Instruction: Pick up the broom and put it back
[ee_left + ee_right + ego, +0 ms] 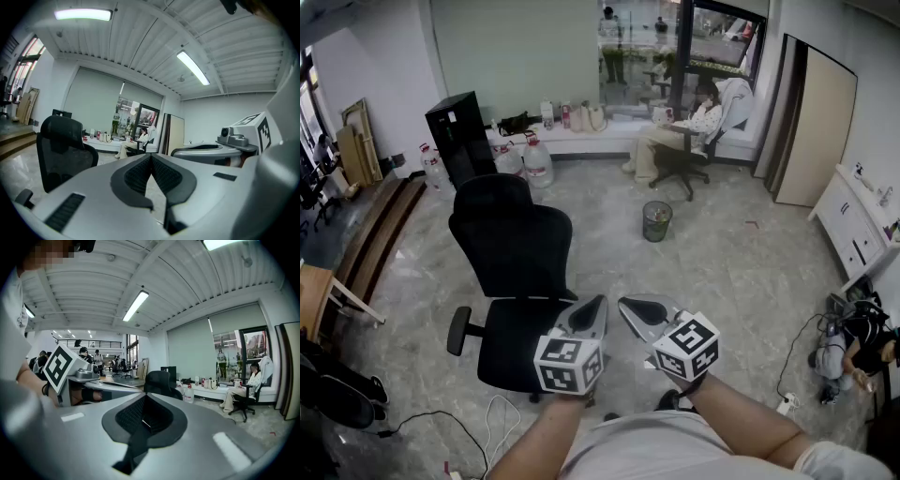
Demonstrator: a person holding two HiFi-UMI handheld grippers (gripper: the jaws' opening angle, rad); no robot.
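Both tools, the left gripper [598, 306] and right gripper [626, 307], hover with jaws together and empty beside the black office chair [511, 248], while no broom shows anywhere, so neither hand looks nearer.

Grey stone floor [741, 272] is carrying a black office chair [511, 272] up close, a small bin [656, 221] standing mid-room, water jugs [536, 161] sitting further back, cables [431, 422] trailing bottom-left.
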